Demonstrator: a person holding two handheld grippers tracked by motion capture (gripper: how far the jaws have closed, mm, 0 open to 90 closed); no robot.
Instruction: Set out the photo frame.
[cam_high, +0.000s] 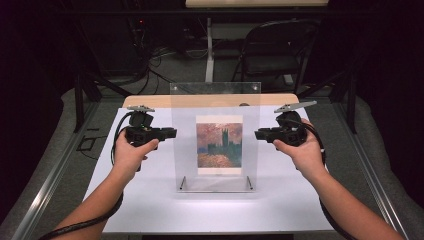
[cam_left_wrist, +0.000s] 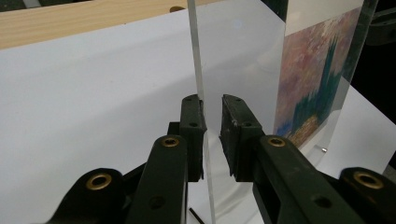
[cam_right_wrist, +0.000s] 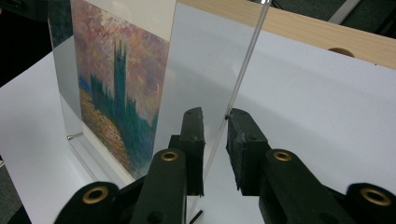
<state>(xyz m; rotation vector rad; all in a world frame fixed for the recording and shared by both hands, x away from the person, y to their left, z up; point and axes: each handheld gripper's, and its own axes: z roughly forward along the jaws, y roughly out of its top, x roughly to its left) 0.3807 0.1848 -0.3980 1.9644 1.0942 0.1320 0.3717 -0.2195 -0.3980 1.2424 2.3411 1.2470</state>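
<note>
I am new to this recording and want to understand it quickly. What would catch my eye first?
A clear acrylic frame stands upright mid-table on the white sheet, with a painted print of dark towers inside. The left gripper and right gripper flank it, their jaws straddling its side edges.

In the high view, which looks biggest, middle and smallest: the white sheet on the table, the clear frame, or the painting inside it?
Largest to smallest as they look in the high view:
1. white sheet, which covers most of the tabletop
2. clear frame, standing upright on the sheet
3. painting, which sits well inside the frame's edges
</note>
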